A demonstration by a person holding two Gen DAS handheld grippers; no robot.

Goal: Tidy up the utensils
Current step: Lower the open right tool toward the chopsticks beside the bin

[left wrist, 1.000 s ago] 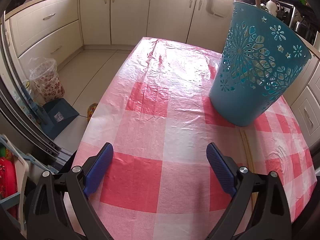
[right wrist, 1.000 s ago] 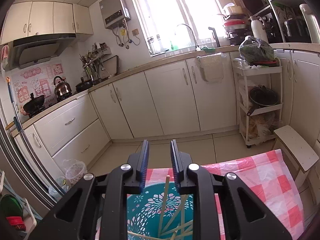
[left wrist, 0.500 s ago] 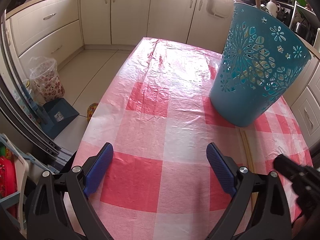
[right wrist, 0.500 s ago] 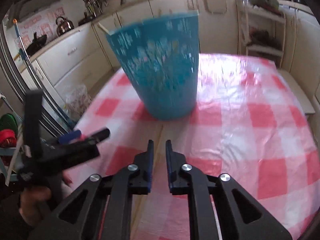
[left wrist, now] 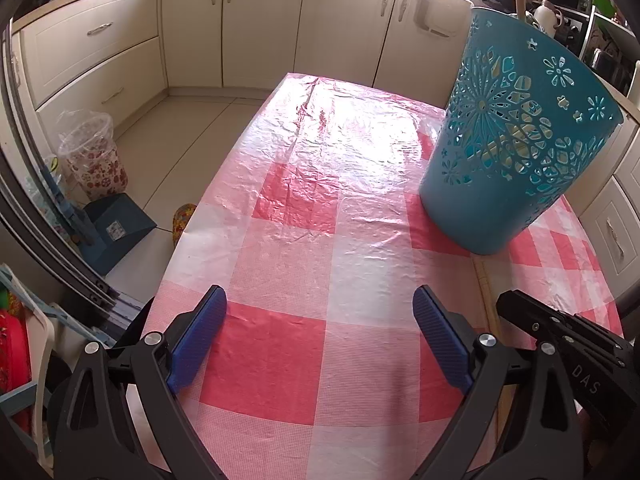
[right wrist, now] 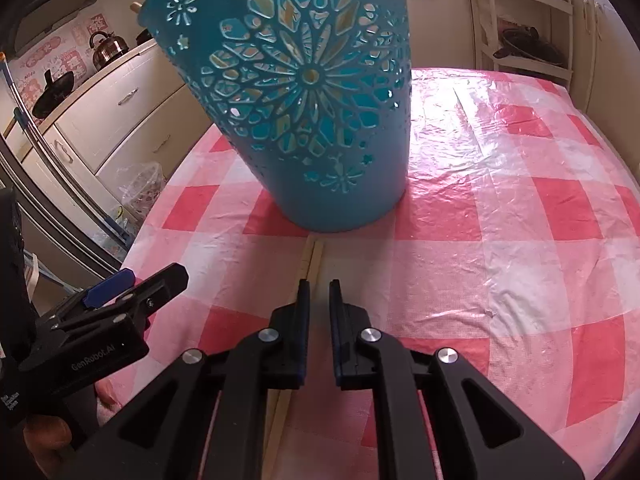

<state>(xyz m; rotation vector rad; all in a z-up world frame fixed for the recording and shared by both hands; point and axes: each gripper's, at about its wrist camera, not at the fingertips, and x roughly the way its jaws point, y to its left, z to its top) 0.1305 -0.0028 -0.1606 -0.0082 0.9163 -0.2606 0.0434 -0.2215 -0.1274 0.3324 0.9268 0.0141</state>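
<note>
Over the red-and-white checked tablecloth [left wrist: 320,240], seen from the left wrist, the left gripper [left wrist: 320,336] hovers with its blue-padded fingers [left wrist: 198,336] spread wide, nothing between them and nothing touched. To the right and farther back a teal basket [left wrist: 516,140] with cut-out flower patterns stands on the cloth, and pale sticks show through its holes. A pair of wooden chopsticks [left wrist: 486,288] lies on the cloth, running from the basket's foot towards the camera, just right of the left gripper's right finger. At the lower right the black body of the right gripper [left wrist: 520,312] reaches in over the chopsticks; its jaws cannot be told from this side.

From the right wrist, the right gripper [right wrist: 319,304] points down at the table with its fingers [right wrist: 303,308] drawn narrow, only a slim gap between the pads. The chopsticks [right wrist: 314,260] lie lengthwise on the cloth [right wrist: 500,220], passing under the left finger and up to the base of the basket [right wrist: 304,92]; whether the pads touch them I cannot tell, and none is clearly pinched. At the left edge the left gripper [right wrist: 132,288] hangs beside it, one blue pad showing, with part of a hand [right wrist: 44,436] below.
</note>
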